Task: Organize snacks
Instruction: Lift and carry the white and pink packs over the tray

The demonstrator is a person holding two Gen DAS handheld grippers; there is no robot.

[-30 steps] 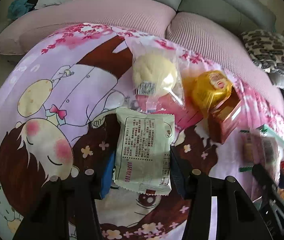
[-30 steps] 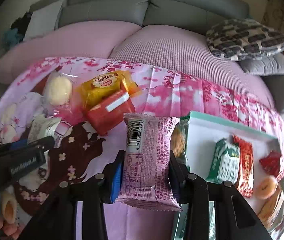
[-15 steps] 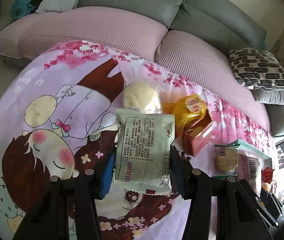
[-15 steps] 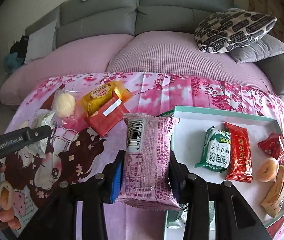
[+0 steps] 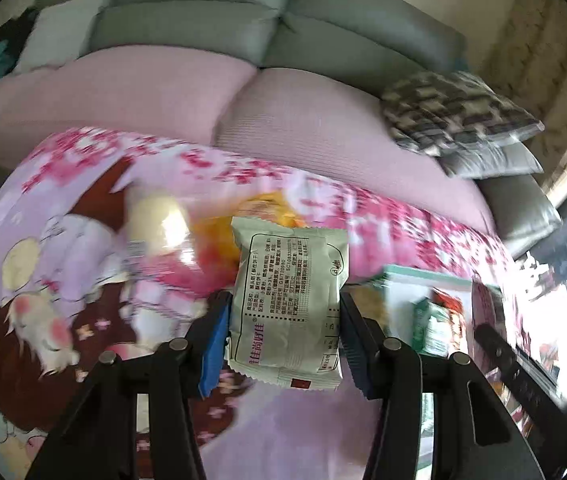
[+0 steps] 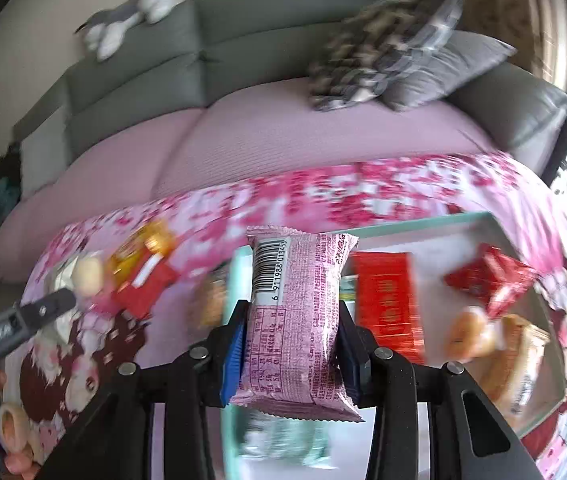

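Note:
My left gripper point(image 5: 283, 344) is shut on a pale grey-green snack packet point(image 5: 289, 304) and holds it above the pink cartoon cloth. My right gripper point(image 6: 289, 356) is shut on a pink snack packet point(image 6: 295, 320) and holds it over the left part of the mint-rimmed white tray point(image 6: 435, 236). The tray holds a long red packet point(image 6: 387, 304), a small red packet point(image 6: 491, 280), a round orange snack point(image 6: 469, 332) and others. On the cloth lie a pale bun in clear wrap point(image 5: 159, 224), a yellow packet point(image 5: 211, 240) and a red box point(image 6: 145, 280). Both views are blurred.
The tray shows at the right in the left wrist view point(image 5: 423, 276). A pink and grey sofa point(image 5: 283, 120) stands behind the table, with a patterned cushion point(image 5: 455, 120). The left gripper's arm point(image 6: 15, 324) reaches in at the right wrist view's left edge.
Both grippers have moved right with their packets still held. The right gripper now hangs over the tray. The left gripper has swung toward the tray.

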